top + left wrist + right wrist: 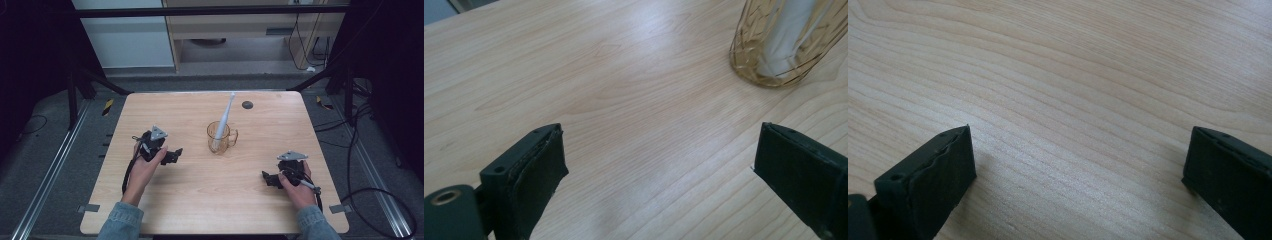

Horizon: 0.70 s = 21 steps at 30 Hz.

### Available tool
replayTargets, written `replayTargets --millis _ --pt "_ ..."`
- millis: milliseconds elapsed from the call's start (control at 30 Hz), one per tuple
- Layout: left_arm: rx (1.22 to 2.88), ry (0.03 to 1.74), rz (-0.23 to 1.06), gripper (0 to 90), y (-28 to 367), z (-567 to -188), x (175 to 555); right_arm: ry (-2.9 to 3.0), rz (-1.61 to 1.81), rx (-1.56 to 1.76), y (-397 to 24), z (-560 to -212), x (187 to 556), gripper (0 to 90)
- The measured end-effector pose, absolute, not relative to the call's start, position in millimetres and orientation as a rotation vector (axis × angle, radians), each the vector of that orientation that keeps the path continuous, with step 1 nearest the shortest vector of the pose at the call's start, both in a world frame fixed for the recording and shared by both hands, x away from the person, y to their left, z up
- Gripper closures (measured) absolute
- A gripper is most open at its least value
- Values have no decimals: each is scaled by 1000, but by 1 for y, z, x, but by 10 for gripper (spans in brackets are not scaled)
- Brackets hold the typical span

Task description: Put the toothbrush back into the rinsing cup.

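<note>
An amber glass mug (220,138) stands upright near the middle of the wooden table (190,200), with a white electric toothbrush (224,120) leaning in it, head pointing up and back. In the left gripper view the mug (785,45) sits at the upper right with the white handle (786,30) inside. My left gripper (175,155) rests on the table left of the mug, open, jaws wide apart with only bare wood between them (659,170). My right gripper (267,179) lies at the front right, open over bare wood (1078,170).
A small dark round disc (247,104) lies near the table's back edge. Cables (370,195) trail on the floor to the right. A pale cabinet (235,25) stands behind the table. Forearms in denim sleeves (120,220) come in from the bottom.
</note>
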<state>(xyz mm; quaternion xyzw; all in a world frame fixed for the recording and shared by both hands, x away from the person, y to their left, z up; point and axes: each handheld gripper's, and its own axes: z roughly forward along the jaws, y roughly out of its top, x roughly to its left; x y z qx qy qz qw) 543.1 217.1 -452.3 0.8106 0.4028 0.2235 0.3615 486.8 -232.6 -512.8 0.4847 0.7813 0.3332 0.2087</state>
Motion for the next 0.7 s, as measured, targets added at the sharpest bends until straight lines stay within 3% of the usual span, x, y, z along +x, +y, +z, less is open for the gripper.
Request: replayTargets --millis 700 --pt "2112 1139 563 54 257 -471 545 2172 925 1347 -233 -513 487 5"
